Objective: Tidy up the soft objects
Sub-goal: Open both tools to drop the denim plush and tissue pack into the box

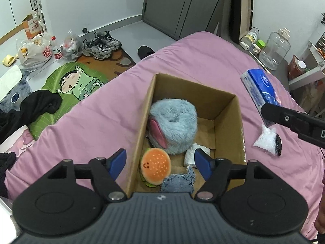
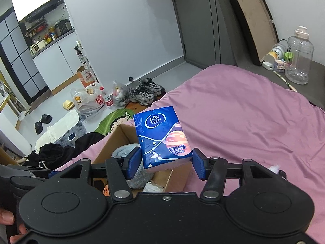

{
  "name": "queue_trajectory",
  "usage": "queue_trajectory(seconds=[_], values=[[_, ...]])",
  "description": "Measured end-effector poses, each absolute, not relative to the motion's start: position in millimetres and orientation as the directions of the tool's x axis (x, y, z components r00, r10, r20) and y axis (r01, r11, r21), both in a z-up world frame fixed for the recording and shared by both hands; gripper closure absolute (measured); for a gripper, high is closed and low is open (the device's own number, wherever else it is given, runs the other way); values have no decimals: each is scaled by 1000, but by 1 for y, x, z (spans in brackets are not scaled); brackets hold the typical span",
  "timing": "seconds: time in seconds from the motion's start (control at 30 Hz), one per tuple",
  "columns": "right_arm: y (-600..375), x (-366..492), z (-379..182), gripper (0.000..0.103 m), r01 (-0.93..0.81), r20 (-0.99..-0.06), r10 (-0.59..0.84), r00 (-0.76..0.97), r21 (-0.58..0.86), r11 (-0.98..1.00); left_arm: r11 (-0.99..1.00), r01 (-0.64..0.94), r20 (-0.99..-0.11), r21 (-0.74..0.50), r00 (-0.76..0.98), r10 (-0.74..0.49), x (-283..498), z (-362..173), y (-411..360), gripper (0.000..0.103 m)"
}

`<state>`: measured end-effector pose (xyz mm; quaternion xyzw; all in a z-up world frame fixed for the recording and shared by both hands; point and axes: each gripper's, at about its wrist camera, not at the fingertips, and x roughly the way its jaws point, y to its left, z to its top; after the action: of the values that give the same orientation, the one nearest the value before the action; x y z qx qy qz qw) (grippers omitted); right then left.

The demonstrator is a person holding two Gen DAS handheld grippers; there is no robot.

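An open cardboard box (image 1: 140, 134) lies on the pink bed (image 1: 91, 122). Inside it are a blue furry plush (image 1: 174, 122), an orange burger plush (image 1: 155, 165), a scrap of denim (image 1: 178, 183) and a white cloth (image 1: 192, 154). My left gripper (image 1: 160, 158) hovers open over the box's near end, its blue pads clear of the burger and denim beneath. A blue tissue pack (image 2: 162, 136) hangs over the box's edge (image 2: 115, 140), with my right gripper (image 2: 165, 158) shut on it. The left wrist view shows that pack (image 1: 258, 85) at the right.
A clear bag of white filling (image 1: 266, 140) with a black item beside it rests on the bed right of the box. A big clear bottle (image 1: 274, 48) and small jars stand on the ledge behind. Shoes (image 1: 101, 44), bags, a green mat (image 1: 77, 81) and black clothes cover the floor at left.
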<state>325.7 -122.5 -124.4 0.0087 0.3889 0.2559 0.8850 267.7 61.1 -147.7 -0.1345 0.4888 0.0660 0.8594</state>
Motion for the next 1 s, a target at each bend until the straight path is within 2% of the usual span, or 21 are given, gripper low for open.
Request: queue_trajectory(seconds=[0.07, 0.13, 0.17, 0.2, 0.4, 0.53, 0.77, 0.9, 1.0], values=[[-118, 327, -125, 49, -462, -680, 477, 557, 224, 858, 953, -254, -860, -165, 511, -12, 269, -148, 64, 31], [-116, 327, -126, 41, -471, -676, 480, 559, 218, 855, 951, -262, -861, -165, 509, -8, 270, -148, 66, 31], [-116, 327, -126, 33, -455, -684, 459, 567, 204, 867, 950, -266, -861, -164, 509, -6, 270, -148, 67, 31], [-117, 327, -126, 31, -443, -688, 448, 571, 200, 874, 950, -266, -861, -163, 509, -5, 270, -148, 67, 31], [-132, 326, -122, 31, -395, -699, 427, 573, 220, 892, 955, -254, -862, -156, 507, -6, 267, -144, 60, 30], [-137, 323, -120, 31, -372, -712, 407, 572, 217, 903, 957, -249, -862, -149, 508, -2, 264, -140, 55, 23], [-156, 314, -114, 31, -376, -720, 406, 563, 214, 902, 963, -234, -855, -134, 519, 7, 257, -134, 42, 20], [-176, 313, -108, 27, -371, -709, 417, 569, 231, 900, 965, -221, -839, -140, 544, 3, 255, -123, 35, 19], [-188, 312, -109, 26, -355, -708, 416, 571, 244, 903, 968, -218, -826, -126, 563, 20, 254, -114, 28, 15]])
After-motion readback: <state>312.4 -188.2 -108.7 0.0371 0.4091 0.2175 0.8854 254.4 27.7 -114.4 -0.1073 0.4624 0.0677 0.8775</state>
